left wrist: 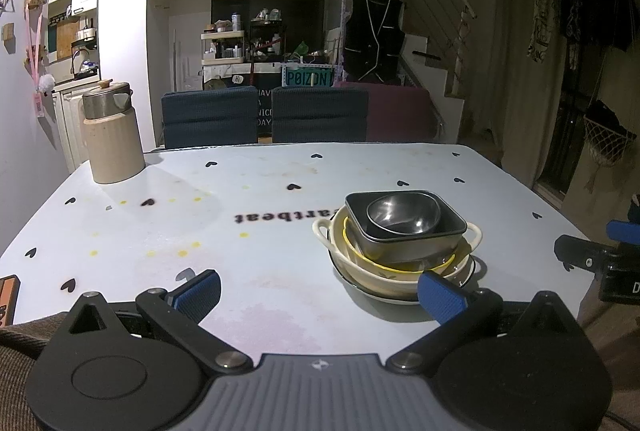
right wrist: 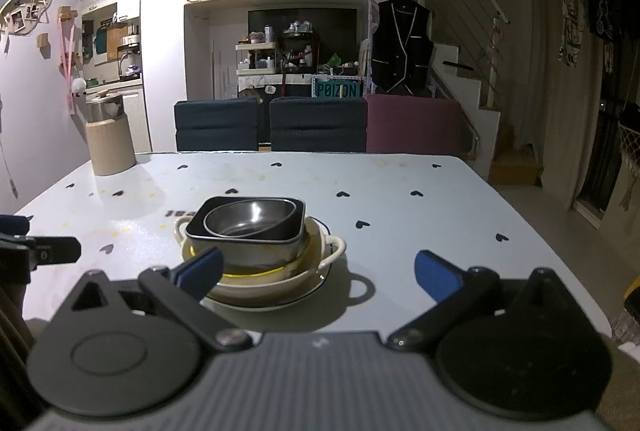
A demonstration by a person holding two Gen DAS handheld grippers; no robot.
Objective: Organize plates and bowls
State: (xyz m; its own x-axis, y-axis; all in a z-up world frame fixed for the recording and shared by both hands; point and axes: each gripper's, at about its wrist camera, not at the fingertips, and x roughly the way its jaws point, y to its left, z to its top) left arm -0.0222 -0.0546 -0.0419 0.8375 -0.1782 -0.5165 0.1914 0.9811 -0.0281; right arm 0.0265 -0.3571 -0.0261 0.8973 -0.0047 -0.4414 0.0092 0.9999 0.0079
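Dishes nested in one stack point(left wrist: 400, 251) at near middle of surface point(left wrist: 248, 243): steel bowl point(left wrist: 404, 217) in dark square bowl point(left wrist: 404, 235), inside cream handled dish point(right wrist: 334, 245), on rimmed plate point(right wrist: 276, 301). Left gripper point(left wrist: 320, 291) and right gripper point(right wrist: 318, 273) both spread wide, holding nothing, near stack. Scene fits stacking complete or unstacking pending. Any grasp: take rim squarely, lift straight. Left view alone shows stack's far-left handle; right view shows handle shadow.

1. The desk point(left wrist: 260, 231) is bare left of the dish stack point(left wrist: 400, 243).
2. A kettle point(left wrist: 112, 135) stands at the far left corner.
3. Chairs point(left wrist: 210, 117) line the far edge.
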